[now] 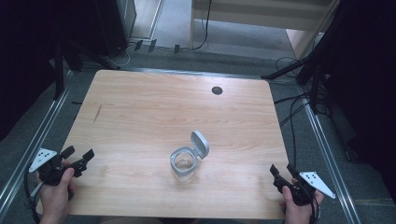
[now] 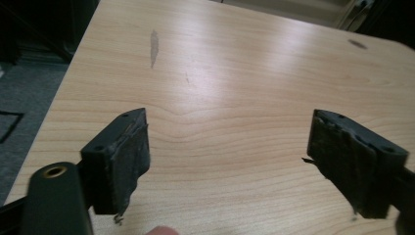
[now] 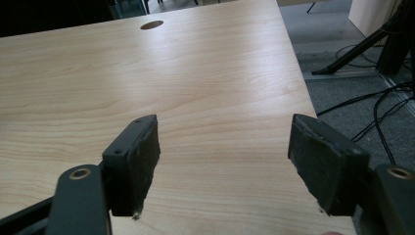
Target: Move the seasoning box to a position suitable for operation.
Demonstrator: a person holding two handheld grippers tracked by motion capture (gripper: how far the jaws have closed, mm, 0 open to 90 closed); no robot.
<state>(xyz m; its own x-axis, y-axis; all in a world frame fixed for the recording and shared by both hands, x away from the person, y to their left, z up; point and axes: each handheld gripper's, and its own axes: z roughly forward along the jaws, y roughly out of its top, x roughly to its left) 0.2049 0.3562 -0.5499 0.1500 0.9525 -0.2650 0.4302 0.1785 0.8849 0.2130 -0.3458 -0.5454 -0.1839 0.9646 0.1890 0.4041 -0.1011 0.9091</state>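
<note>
A small clear jar [image 1: 183, 163] with a grey rim stands near the middle front of the wooden table [image 1: 140, 107]; its grey hinged lid [image 1: 200, 143] is flipped up and back. My left gripper [image 1: 78, 156] rests open at the table's front left corner, held by a hand, well left of the jar. In the left gripper view its jaws [image 2: 230, 156] stand wide apart with bare wood between them. My right gripper [image 1: 282, 171] is open at the front right edge, right of the jar. Its jaws [image 3: 222, 156] are spread with nothing between them.
A round grommet hole [image 1: 216, 90] sits near the table's far edge. A dark scuff [image 1: 97, 113] marks the left side of the wood. Cables [image 1: 294, 112] and stand legs lie on the floor to the right. Metal rails run along both sides.
</note>
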